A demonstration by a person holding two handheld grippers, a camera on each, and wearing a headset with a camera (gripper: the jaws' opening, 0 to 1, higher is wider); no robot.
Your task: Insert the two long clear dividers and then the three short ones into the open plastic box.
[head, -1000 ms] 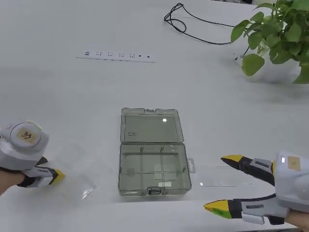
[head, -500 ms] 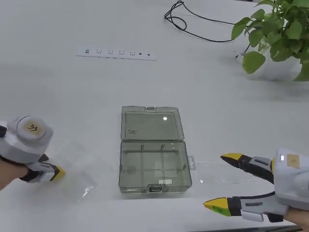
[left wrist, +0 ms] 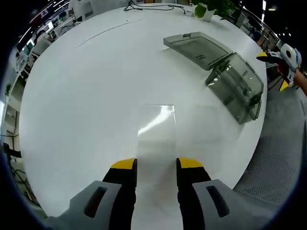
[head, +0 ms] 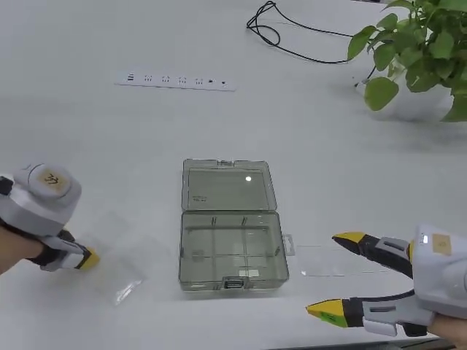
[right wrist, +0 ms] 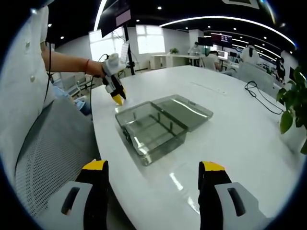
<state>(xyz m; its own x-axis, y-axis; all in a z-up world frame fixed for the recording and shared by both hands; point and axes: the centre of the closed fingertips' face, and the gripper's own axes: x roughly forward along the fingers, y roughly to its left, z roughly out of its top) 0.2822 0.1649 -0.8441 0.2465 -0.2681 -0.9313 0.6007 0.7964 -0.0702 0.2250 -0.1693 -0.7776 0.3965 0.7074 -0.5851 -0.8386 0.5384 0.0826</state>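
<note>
The plastic box [head: 230, 286] is sitting open at the middle of the white counter [head: 87, 153], smoky and see-through; its lid [head: 228, 186] is lying flat on the far side, hinged back; faint straight lines are crossing the inside of the box, but I cannot tell whether they are seated dividers.

The left hand-held gripper [head: 86, 260] is hanging low over the counter, well left of the box; in the left gripper view its jaws are standing a modest gap apart; a clear divider [left wrist: 156, 125] is lying flat on the counter there, running from ahead of the tips back into that gap; whether the jaws are touching its edges cannot be told; in the head view it is glinting just right of the yellow tip.

The right hand-held gripper [head: 336, 275] is hovering right of the box, near the front edge of the counter; its jaws are spread wide and are gripping nothing; a long clear divider [head: 337, 261] is lying flat just right of the box, its length running away from the box, under the space between the two jaws; in the right gripper view the jaws are pointing toward the box, with the left hand-held gripper beyond it.

At the far side a power strip [head: 175, 81] is lying flat; a black cable [head: 292, 40] is looping behind it; a potted plant [head: 419, 44] is standing at the far right.
</note>
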